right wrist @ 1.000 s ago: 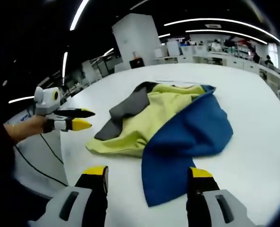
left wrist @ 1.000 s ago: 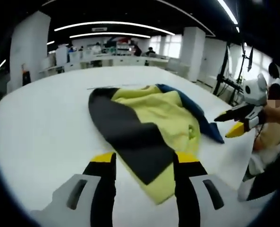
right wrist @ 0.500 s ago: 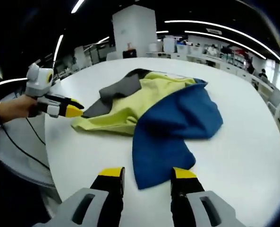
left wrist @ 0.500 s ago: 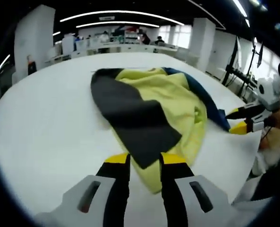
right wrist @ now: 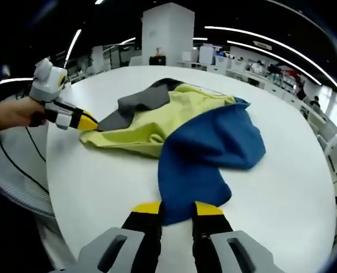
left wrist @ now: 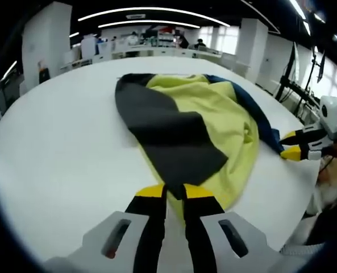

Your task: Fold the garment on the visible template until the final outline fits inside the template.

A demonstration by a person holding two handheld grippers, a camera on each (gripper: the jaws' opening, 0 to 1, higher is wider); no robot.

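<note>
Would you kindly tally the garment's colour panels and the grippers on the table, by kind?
Dark grey panel: 1
Yellow-green panel: 1
Blue panel: 1
Grippers: 2, left gripper and right gripper
Total: 5

Open office hall around a big white table.

Beyond the table's far edge stands a broad white pillar, with desks and shelves lined up behind it. Long ceiling lights curve above the table, bright windows sit off its far corner, and a black cable hangs beside its near edge.
</note>
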